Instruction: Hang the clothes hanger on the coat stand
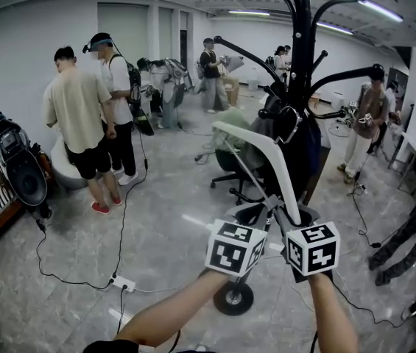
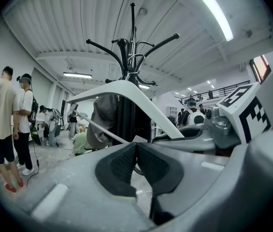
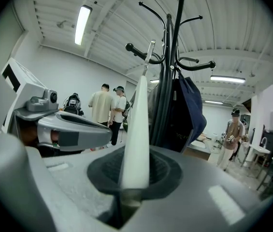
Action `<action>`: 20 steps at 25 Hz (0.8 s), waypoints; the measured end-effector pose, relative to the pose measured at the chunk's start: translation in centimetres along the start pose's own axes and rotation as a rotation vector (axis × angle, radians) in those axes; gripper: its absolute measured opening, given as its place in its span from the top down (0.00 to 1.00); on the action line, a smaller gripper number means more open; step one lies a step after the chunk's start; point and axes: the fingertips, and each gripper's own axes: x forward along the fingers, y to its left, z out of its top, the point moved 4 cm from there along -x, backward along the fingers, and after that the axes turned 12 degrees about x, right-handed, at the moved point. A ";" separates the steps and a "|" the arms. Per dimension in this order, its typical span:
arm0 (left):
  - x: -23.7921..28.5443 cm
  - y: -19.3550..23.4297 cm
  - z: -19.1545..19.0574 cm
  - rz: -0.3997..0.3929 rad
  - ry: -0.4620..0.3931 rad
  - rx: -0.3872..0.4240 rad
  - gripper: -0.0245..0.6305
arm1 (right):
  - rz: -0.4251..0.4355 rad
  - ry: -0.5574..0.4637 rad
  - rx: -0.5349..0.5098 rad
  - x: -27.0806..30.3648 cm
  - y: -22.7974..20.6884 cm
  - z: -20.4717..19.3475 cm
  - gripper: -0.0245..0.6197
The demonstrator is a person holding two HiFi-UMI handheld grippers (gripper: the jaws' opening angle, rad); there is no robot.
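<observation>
Head view: left hand-held gripper (image 1: 258, 215) and right hand-held gripper (image 1: 290, 218) sit side by side, both at the low end of the white clothes hanger (image 1: 255, 147). The hanger slants up and away from them to the black coat stand (image 1: 300, 43) just ahead.

Left gripper view: pads pressed together on the end of the hanger's thin bar (image 2: 102, 128). The white arm arches above the jaws, stand behind it.

Right gripper view: jaws pinch the hanger's white arm, which rises straight from them. The hook (image 3: 149, 50) is up by a stand branch; contact unclear. A navy bag (image 3: 189, 112) hangs right of it.
</observation>
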 end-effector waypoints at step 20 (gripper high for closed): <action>1.7 2.2 -0.4 -0.008 0.020 -0.020 0.95 | -0.004 0.049 -0.014 2.8 -0.6 -0.1 0.88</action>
